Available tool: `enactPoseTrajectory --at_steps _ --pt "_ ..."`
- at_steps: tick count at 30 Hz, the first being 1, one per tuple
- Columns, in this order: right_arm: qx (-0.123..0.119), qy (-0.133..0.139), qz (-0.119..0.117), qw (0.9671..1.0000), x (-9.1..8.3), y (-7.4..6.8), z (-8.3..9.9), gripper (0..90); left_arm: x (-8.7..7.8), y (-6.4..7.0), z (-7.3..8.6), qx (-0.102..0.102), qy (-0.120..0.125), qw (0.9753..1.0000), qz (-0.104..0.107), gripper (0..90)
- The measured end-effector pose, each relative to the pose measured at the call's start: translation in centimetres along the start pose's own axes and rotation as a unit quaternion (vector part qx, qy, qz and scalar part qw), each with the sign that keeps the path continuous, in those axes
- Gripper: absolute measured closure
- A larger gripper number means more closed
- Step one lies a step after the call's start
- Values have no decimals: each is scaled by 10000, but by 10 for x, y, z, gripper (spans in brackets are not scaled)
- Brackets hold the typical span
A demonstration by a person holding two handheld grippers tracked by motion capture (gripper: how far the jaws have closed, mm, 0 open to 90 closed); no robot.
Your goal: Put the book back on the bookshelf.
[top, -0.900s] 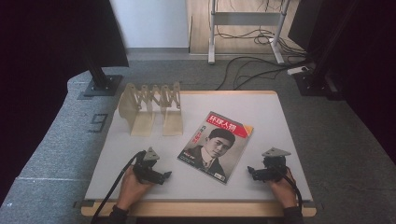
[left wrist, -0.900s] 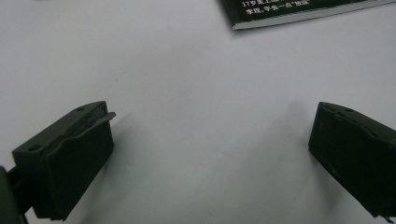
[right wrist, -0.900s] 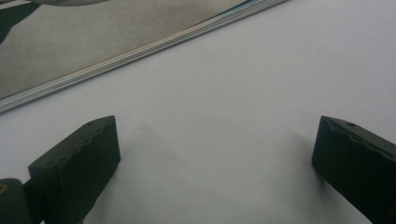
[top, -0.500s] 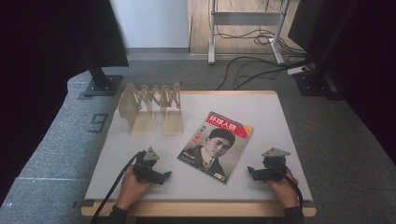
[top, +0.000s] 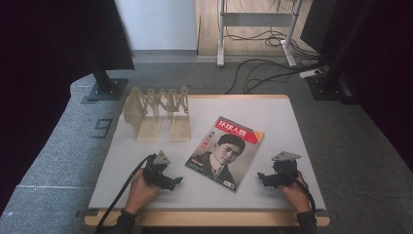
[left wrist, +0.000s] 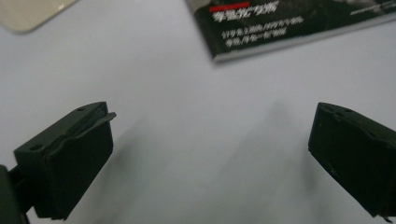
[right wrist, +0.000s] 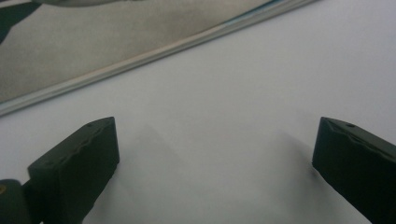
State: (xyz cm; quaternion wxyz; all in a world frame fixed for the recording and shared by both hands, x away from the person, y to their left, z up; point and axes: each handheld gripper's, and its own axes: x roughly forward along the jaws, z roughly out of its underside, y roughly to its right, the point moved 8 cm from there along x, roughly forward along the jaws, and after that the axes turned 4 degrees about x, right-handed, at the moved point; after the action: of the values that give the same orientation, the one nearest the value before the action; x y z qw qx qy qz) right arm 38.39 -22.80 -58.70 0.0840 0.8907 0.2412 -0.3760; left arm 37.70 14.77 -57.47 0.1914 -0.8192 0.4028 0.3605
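Glossy portrait-cover magazine (top: 225,152) lies flat mid-table between both claws. Left gripper (top: 176,181) and right gripper (top: 261,178) sit wide open, empty, so I'd guess pre-grasp; next, close on an edge.

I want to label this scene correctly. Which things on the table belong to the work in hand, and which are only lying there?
Belonging to the work:
- magazine, flat between both grippers
- left gripper, jaws open, beside its left edge
- right gripper, jaws open, beside its right edge

Only lying there:
- wooden folding rack, at the far left of the table, apart from both grippers
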Motion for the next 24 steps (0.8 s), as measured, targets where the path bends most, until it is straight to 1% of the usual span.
enactPoseTrajectory --at_steps 2,5,7,9,10,11,13,14,15,17,18,20,22,23,24 --pt "-47 8 -52 10000 1 0 -4 0 2 2 -8 90 6 9999 66 0" --pt "-115 9 -58 9999 3 1 -8 0 5 2 -16 197 17 9998 59 0" --pt "-173 53 -96 9998 4 0 -14 0 8 3 -22 256 10 9996 68 0" --pt "-262 156 -225 9993 5 0 -25 0 11 4 -28 271 11 9996 103 0" --pt "-328 151 -227 9991 6 0 -28 0 14 5 -34 320 31 9994 126 0" --pt "-371 164 -242 9989 7 0 -31 0 14 5 -34 320 31 9994 126 0" --pt "-408 165 -282 9986 9 0 -37 0 18 5 -42 374 -13 9992 169 0" --pt "-408 165 -282 9986 9 0 -37 0 18 5 -42 374 -13 9992 169 0" --pt "-444 149 -256 9986 12 1 -42 0 21 5 -47 409 50 9990 144 0" --pt "-442 179 -258 9985 14 2 -45 0 22 5 -49 411 21 9990 180 1" --pt "-432 189 -228 9986 17 4 -51 0 26 4 -53 458 -24 9988 167 1" --pt "-458 194 -204 9986 18 5 -53 0 28 5 -56 498 -3 9986 177 2" --pt "-449 228 -187 9986 22 8 -59 0 31 5 -60 527 -58 9983 227 3" --pt "-443 198 -167 9987 26 11 -63 0 35 6 -64 589 -60 9980 226 2" --pt "-493 192 -145 9985 27 12 -66 0 37 6 -66 593 -58 9979 247 2"
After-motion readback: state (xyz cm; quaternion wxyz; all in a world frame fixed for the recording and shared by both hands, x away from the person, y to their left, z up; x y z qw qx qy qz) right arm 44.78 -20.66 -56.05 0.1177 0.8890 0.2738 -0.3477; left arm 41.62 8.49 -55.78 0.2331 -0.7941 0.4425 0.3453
